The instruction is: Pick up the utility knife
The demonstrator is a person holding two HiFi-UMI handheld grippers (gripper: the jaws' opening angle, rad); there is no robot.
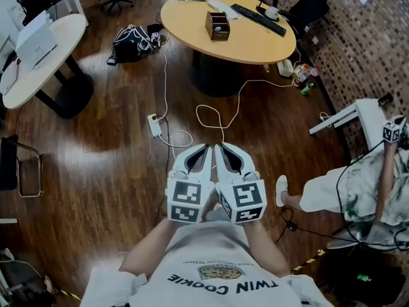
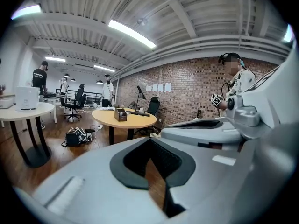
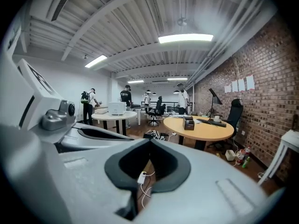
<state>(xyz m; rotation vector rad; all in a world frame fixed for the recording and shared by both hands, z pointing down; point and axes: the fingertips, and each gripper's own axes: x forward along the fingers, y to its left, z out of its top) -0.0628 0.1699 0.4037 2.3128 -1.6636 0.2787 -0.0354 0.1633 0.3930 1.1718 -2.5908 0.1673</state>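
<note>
Both tools are held side by side in front of the person's chest, over the wooden floor (image 1: 115,126). The left hand-held gripper (image 1: 203,151) has its jaws together with nothing between them. The right hand-held gripper (image 1: 222,149) looks the same, tips meeting, with only the floor and a white power strip (image 1: 154,125) visible through the gap behind them. The utility knife cannot be made out in any view. The likeliest place for it is the round yellow table (image 1: 255,40) ahead, which carries a small wooden box (image 1: 218,25), a keyboard (image 1: 257,19) and a few other small items too far off to identify. The step in hand therefore appears to be the approach, well before any grasp. To do it well, walk up to the table while stepping clear of the cable (image 1: 211,117) looping across the floor. Keep the head view tilted onto the tabletop until the knife is clearly found. Choose the hand-held gripper nearer to it and spread that one's jaws before reaching in, not over the knife itself. Bring the jaws down across the handle's narrow width, near its middle, so it lifts level and does not pivot. Keep the other hand-held gripper back and out of the way.
</note>
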